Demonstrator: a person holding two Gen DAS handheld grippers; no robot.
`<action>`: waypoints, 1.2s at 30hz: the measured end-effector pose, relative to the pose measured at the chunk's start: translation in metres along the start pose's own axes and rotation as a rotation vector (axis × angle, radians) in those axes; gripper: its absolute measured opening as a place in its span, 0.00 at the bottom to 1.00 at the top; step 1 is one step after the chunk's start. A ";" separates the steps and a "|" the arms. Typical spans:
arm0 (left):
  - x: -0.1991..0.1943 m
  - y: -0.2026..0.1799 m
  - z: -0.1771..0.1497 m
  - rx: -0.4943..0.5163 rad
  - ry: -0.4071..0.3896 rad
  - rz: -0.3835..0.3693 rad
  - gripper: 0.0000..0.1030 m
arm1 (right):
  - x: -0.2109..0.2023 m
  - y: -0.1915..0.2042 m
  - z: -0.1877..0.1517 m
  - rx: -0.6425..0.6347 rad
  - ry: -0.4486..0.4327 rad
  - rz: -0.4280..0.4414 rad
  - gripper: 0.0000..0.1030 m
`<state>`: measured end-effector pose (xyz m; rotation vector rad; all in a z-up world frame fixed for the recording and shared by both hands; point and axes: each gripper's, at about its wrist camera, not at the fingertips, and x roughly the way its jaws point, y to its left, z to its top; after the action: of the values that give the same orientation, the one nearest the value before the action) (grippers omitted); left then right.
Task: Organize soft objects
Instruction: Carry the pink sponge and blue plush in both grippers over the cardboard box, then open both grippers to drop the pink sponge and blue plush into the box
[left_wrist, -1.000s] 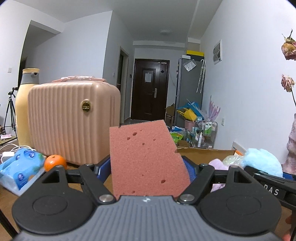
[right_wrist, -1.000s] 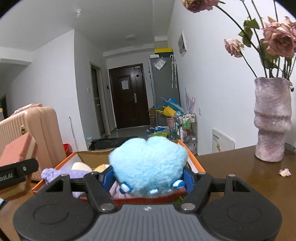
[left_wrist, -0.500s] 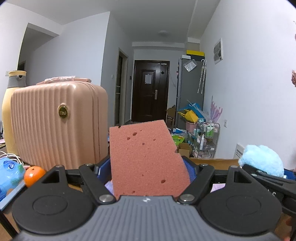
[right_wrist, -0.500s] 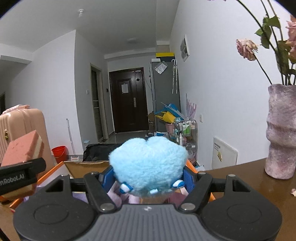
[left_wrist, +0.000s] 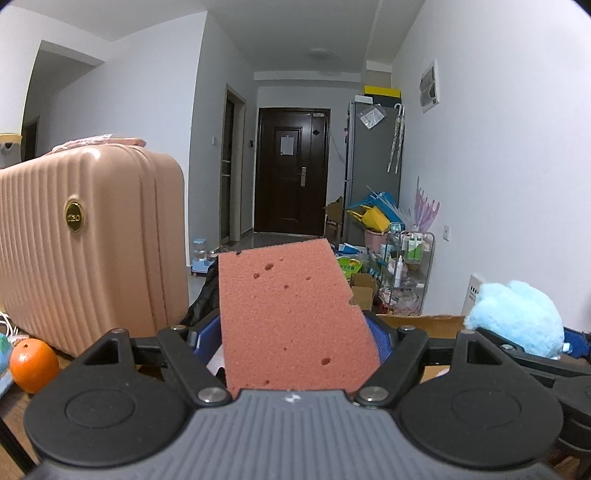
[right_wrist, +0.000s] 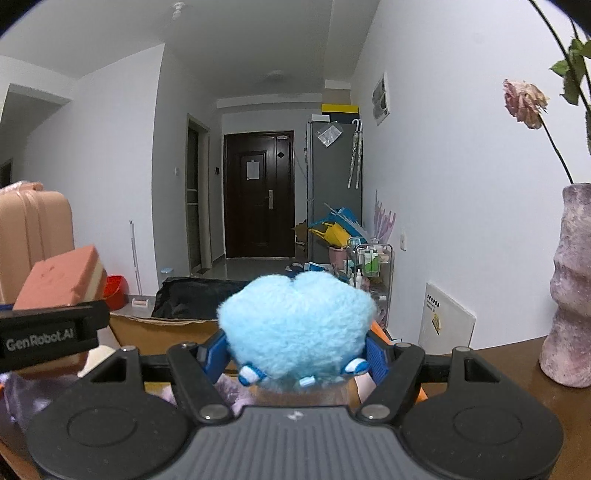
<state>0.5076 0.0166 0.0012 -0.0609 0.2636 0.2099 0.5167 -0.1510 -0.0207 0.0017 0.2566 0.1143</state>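
your left gripper (left_wrist: 295, 332) is clamped on the pink sponge (left_wrist: 291, 314), tilted, above the cardboard box (left_wrist: 417, 319). your right gripper (right_wrist: 295, 350) grips the blue plush (right_wrist: 295, 317) just beside it, over the same box. pink suitcase (left_wrist: 85, 240) and orange (left_wrist: 33, 360) crowd your left; vase (right_wrist: 569, 295) stands right on the brown table (right_wrist: 498, 369). hallway lies open ahead.

Sponge (left_wrist: 291, 317) sits dead centre in the left wrist view, clamped between the left gripper (left_wrist: 295, 343) fingers, suitcase (left_wrist: 85, 236) at left with the orange (left_wrist: 33, 360) at its foot, lower left. Plush toy (right_wrist: 297, 330) fills the middle of the right wrist view inside the right gripper (right_wrist: 295, 354), box (right_wrist: 162, 325) behind and under it, vase (right_wrist: 569, 288) on the table (right_wrist: 517, 365) at far right
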 end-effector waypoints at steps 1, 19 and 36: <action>0.002 0.000 0.000 -0.002 0.006 -0.002 0.76 | 0.001 0.002 -0.001 -0.006 0.003 -0.002 0.69; -0.005 0.008 0.002 -0.056 -0.043 0.039 1.00 | 0.004 0.002 -0.004 -0.001 0.029 -0.018 0.92; -0.019 0.017 0.002 -0.084 -0.051 0.057 1.00 | -0.008 -0.002 -0.007 -0.007 -0.006 -0.041 1.00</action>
<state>0.4866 0.0291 0.0074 -0.1314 0.2060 0.2793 0.5078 -0.1541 -0.0253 -0.0102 0.2500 0.0745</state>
